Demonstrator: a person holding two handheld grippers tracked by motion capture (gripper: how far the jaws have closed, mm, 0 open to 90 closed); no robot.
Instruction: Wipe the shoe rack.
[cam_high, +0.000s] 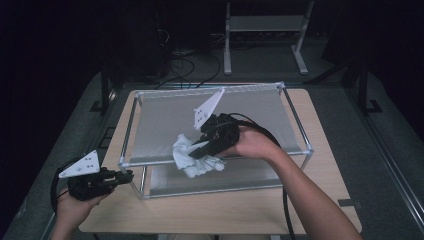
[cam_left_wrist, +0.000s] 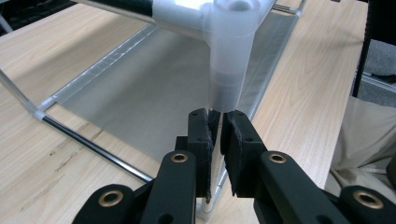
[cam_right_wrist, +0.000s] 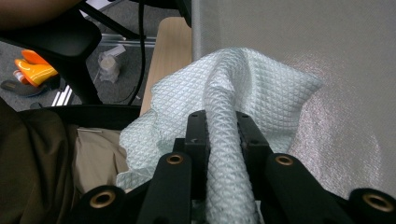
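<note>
A pale quilted cloth (cam_high: 201, 168) drapes over the front bar of a tube-framed rack (cam_high: 298, 120) with grey fabric shelves. My right gripper (cam_high: 193, 154) hovers over the top shelf (cam_high: 160, 125) and is shut on a bunched fold of the cloth (cam_right_wrist: 243, 79), which runs up between the jaws of this gripper (cam_right_wrist: 219, 126). My left gripper (cam_high: 131, 174) sits at the rack's front left corner. In the left gripper view, this gripper (cam_left_wrist: 219, 123) is shut on the thin upright post just below the white corner connector (cam_left_wrist: 229, 46).
The rack stands on a light wooden table (cam_high: 225, 210) with a lower grey shelf (cam_high: 235, 176) under the top one. A white metal stand (cam_high: 265, 22) and cables lie on the dark floor behind. A black chair base (cam_right_wrist: 60, 42) and an orange object (cam_right_wrist: 33, 67) lie beyond the table edge.
</note>
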